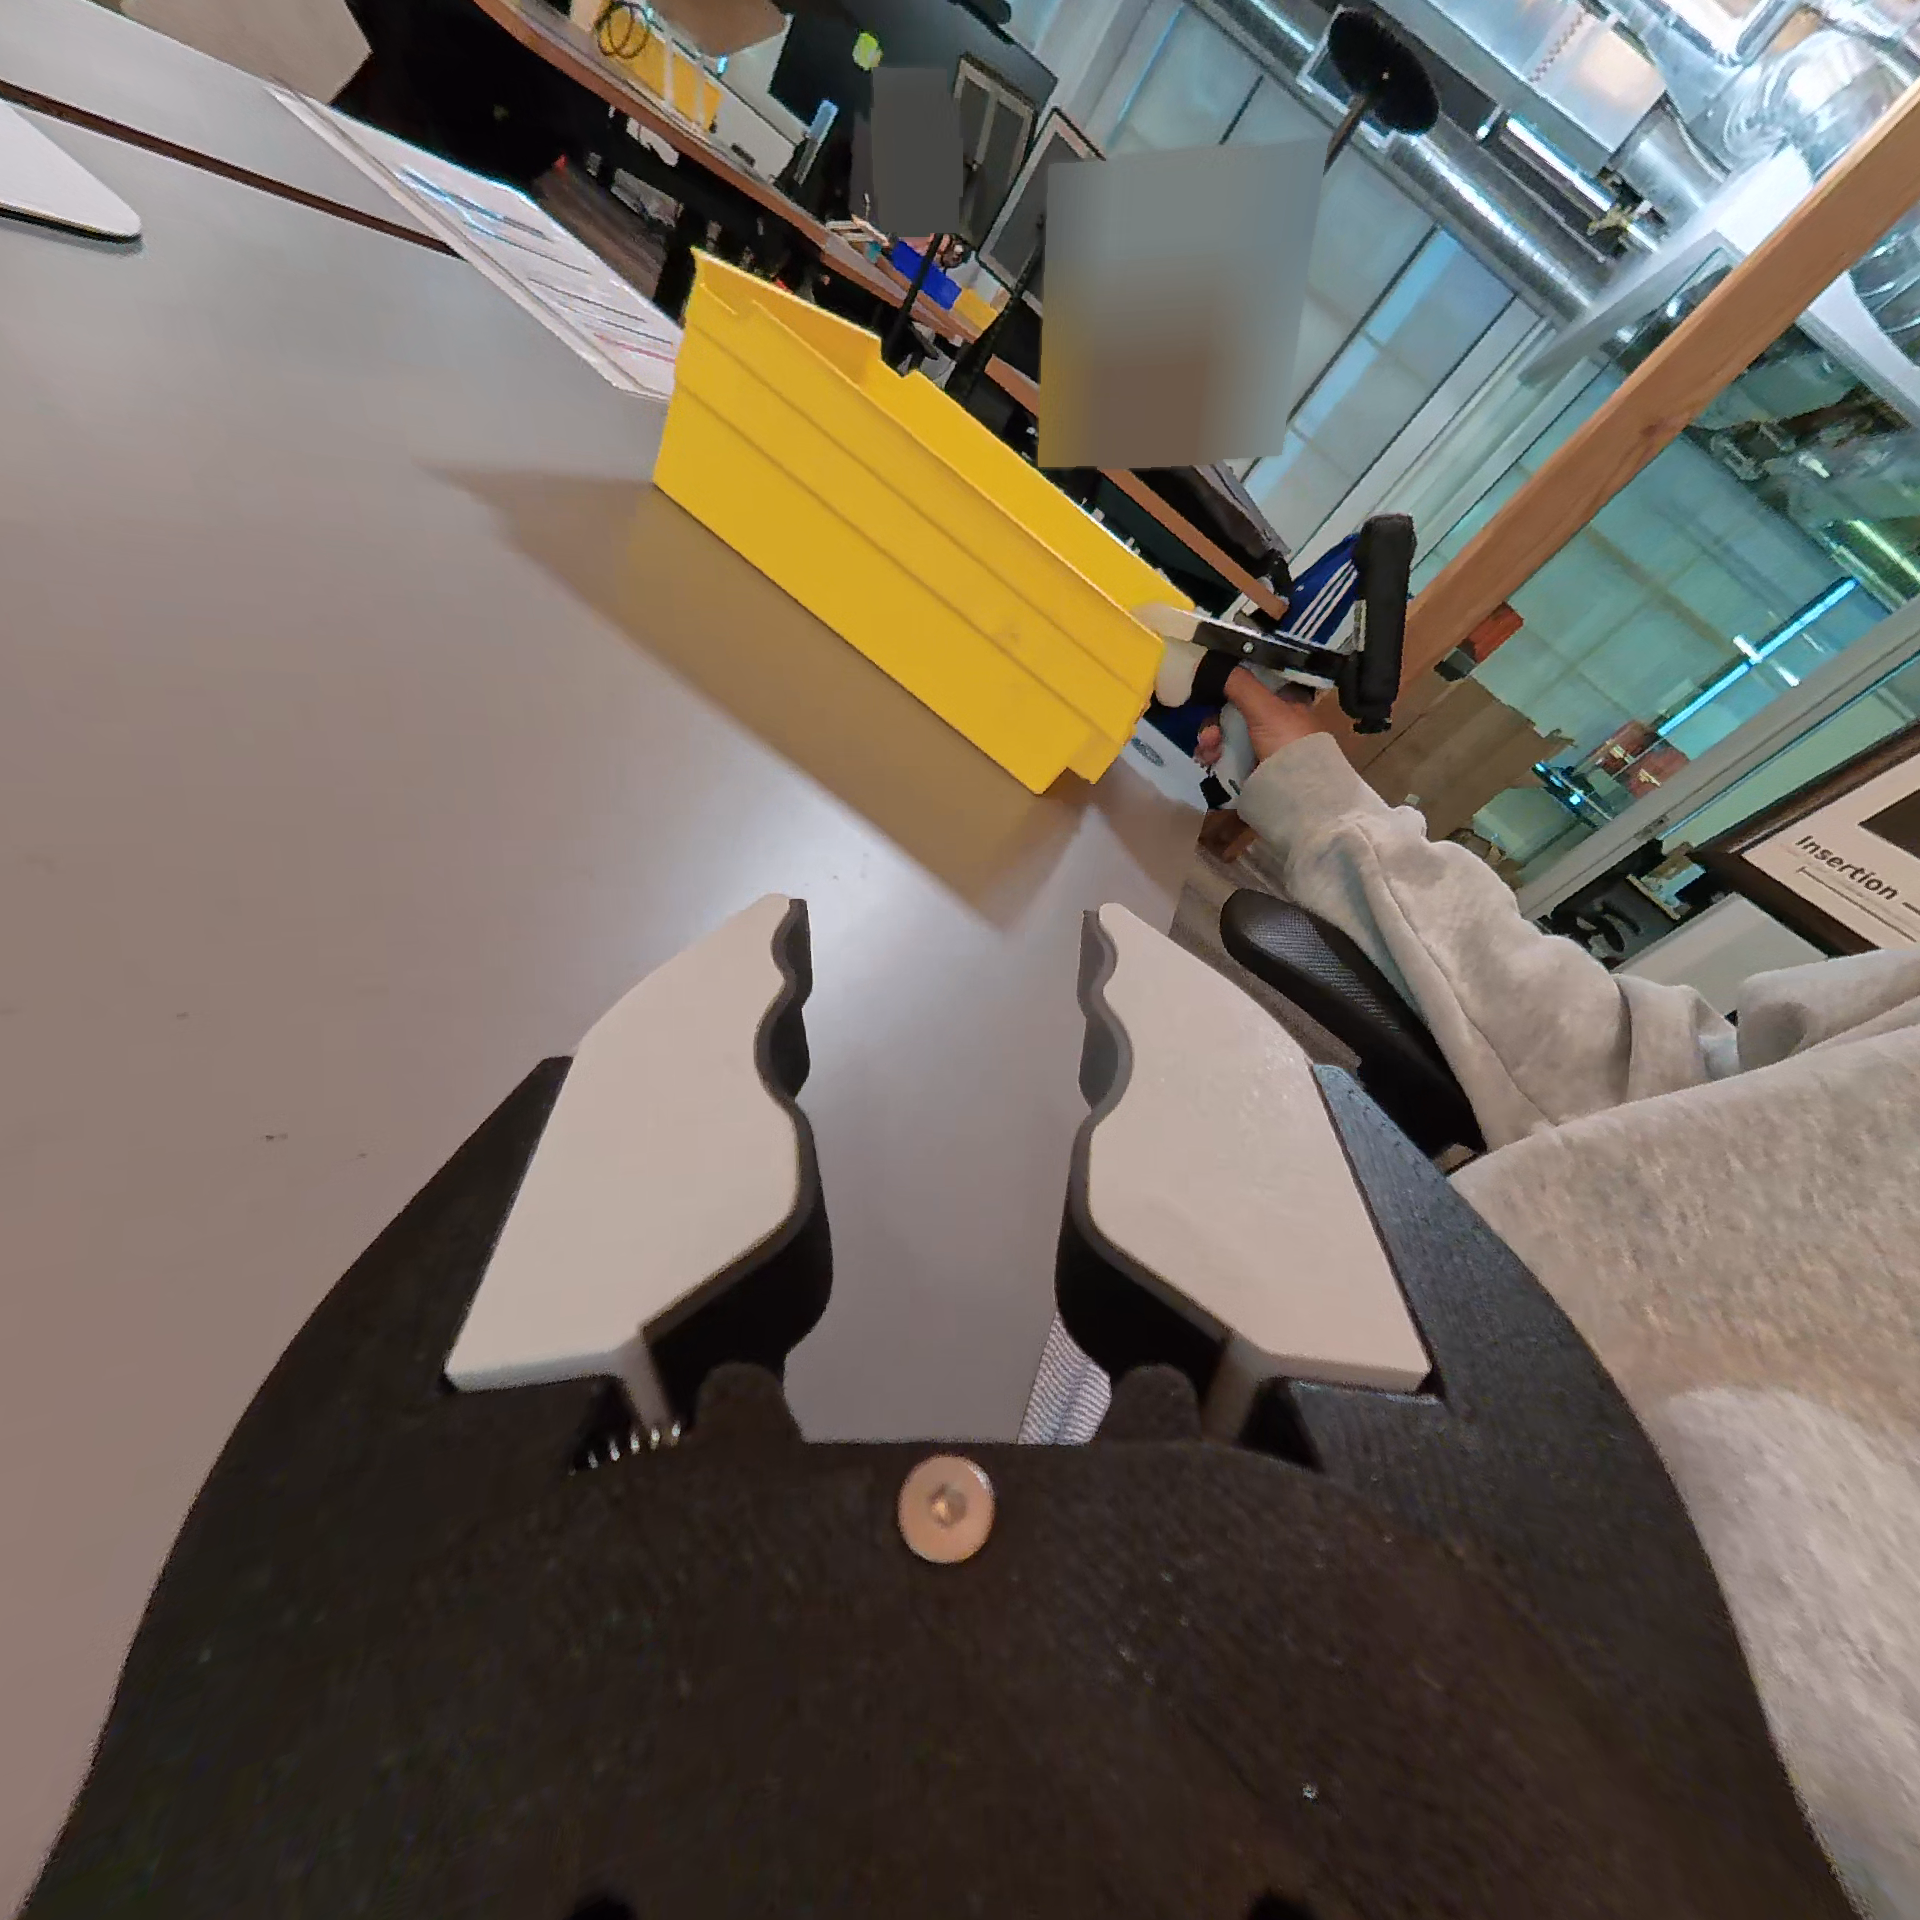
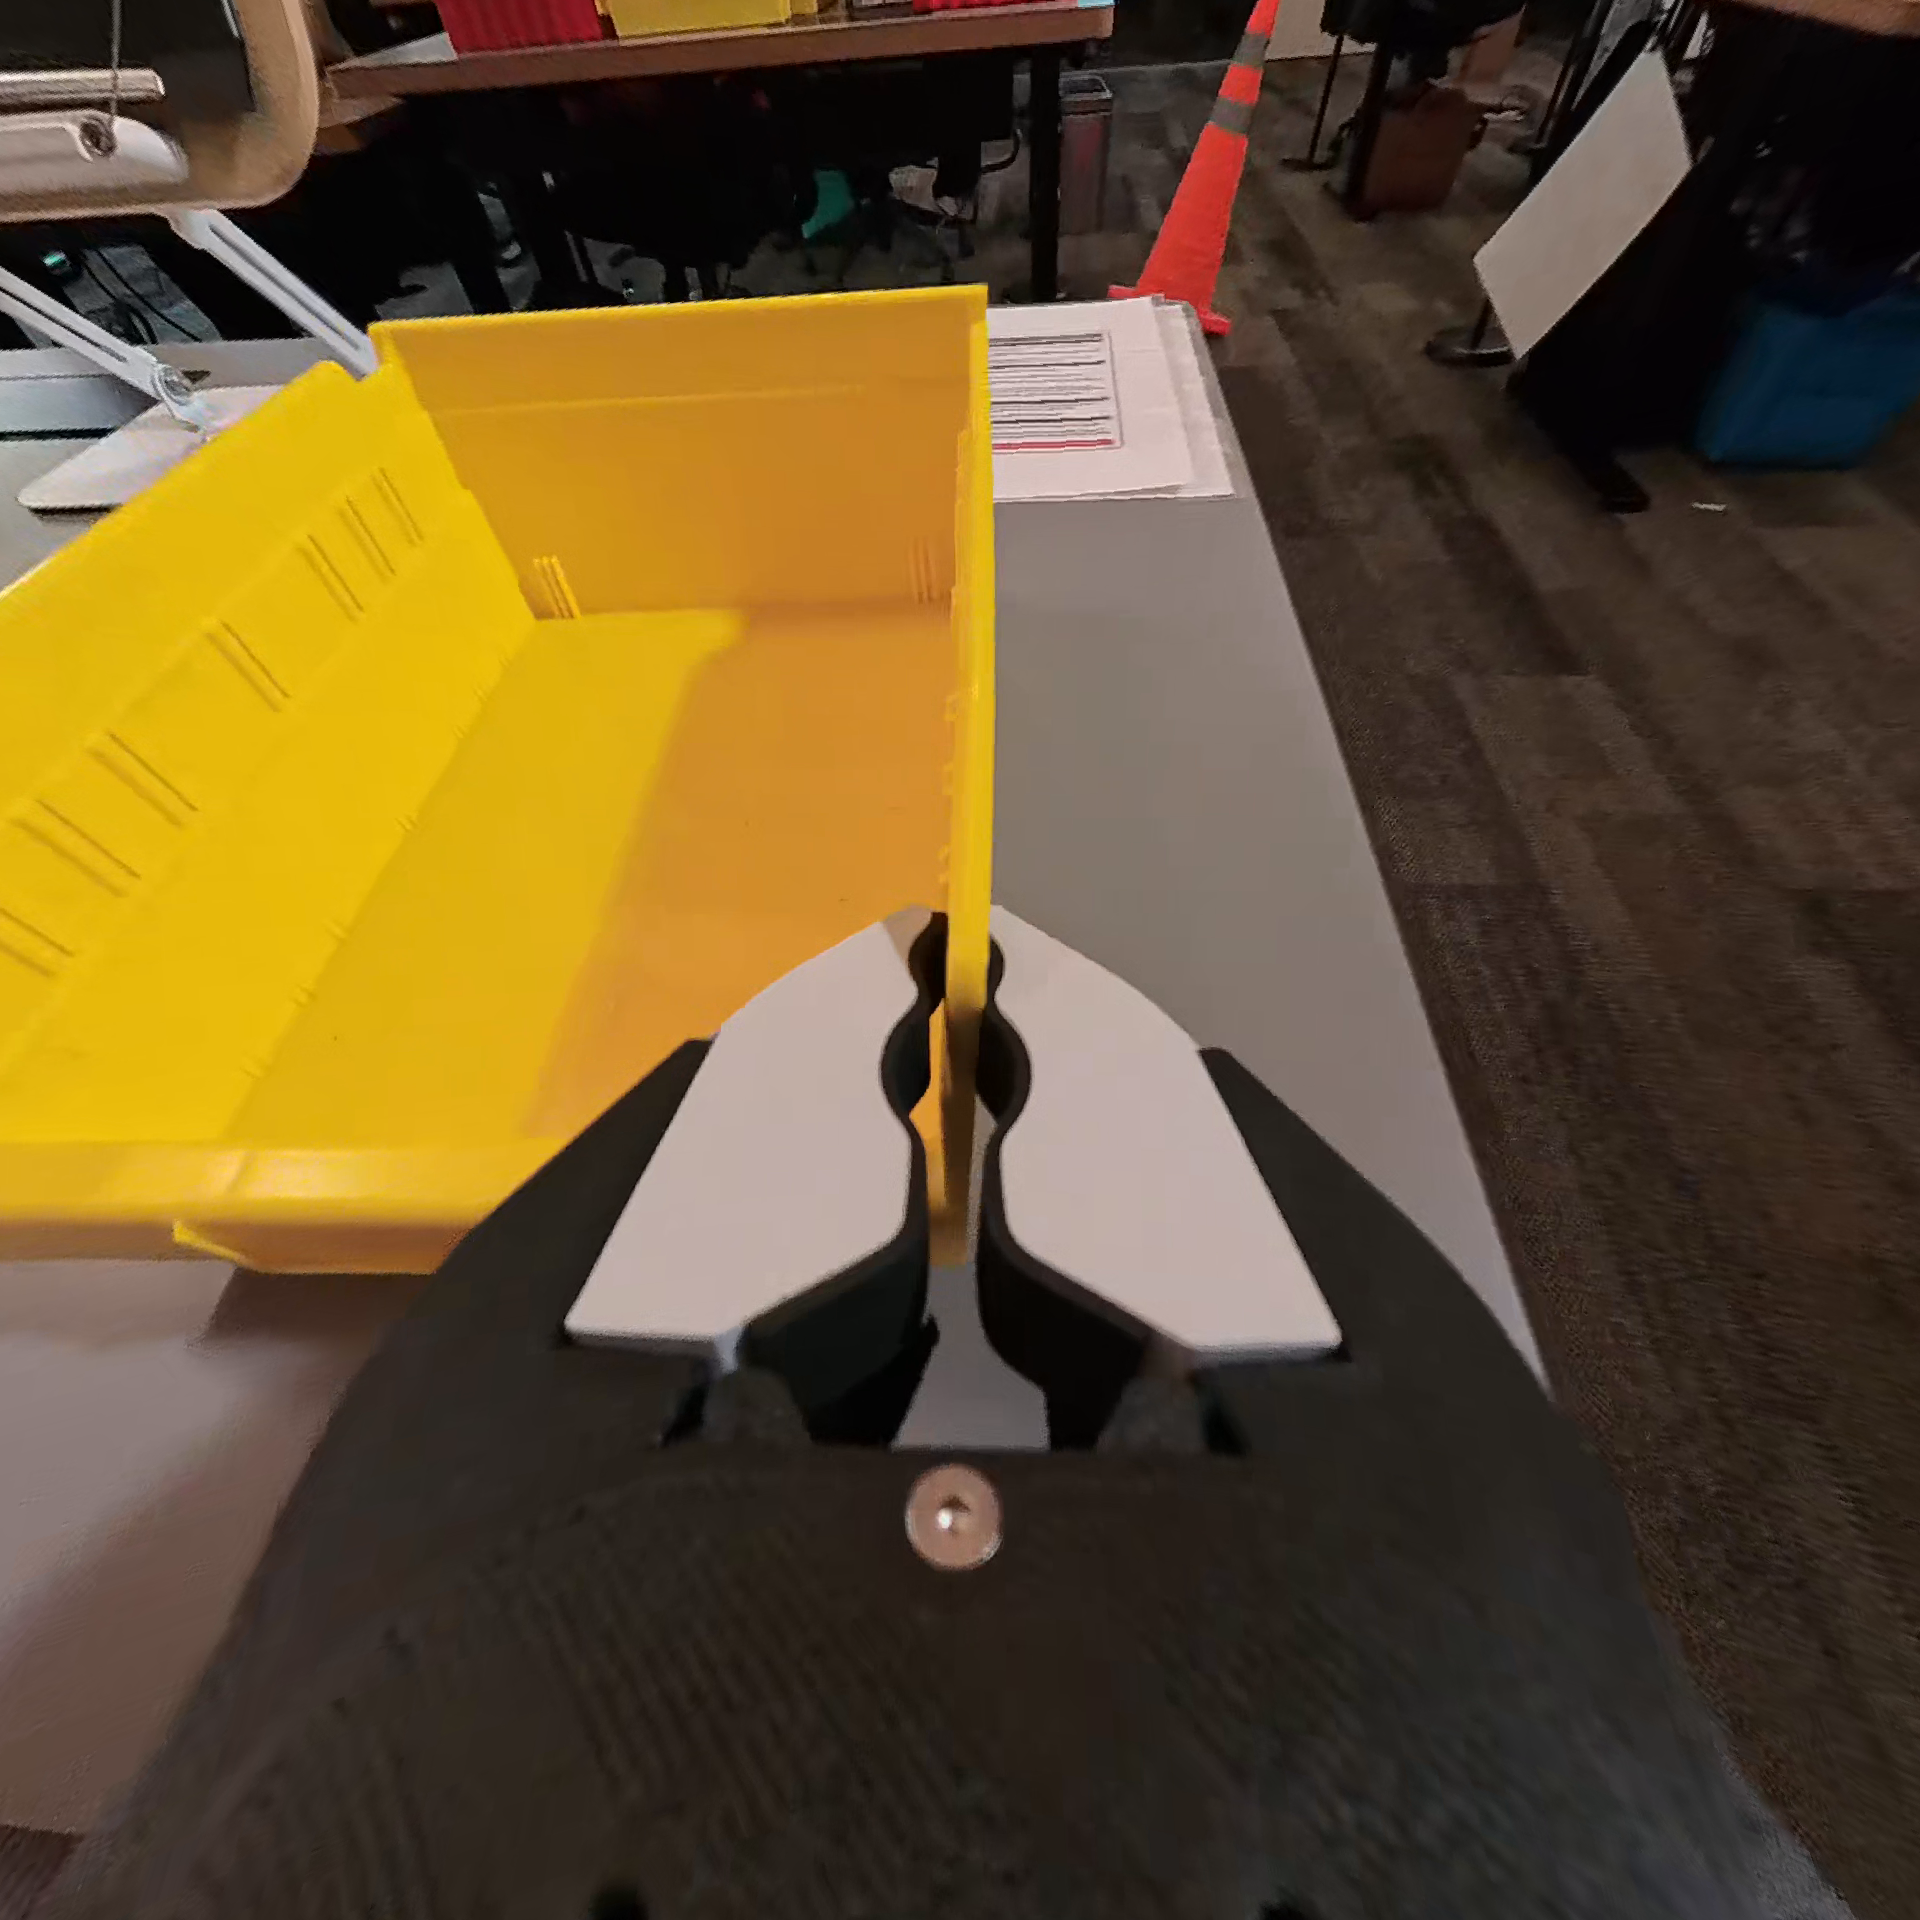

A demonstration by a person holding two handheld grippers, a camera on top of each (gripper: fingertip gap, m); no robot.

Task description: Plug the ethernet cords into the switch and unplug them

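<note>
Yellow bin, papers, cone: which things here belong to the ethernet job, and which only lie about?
In use:
right gripper, shut on the yellow bin wall
left gripper, open, empty

Lying about:
printed papers
orange cone

No switch or cords in view.

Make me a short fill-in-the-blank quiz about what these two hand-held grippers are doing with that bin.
1. The bin on the grey table is coloured ____.
2. The right hand-held gripper is shut on the bin's side ____.
3. The left hand-held gripper is open and holds ____.
4. Inside, the bin is ____.

Missing words: yellow; wall; nothing; empty
</note>
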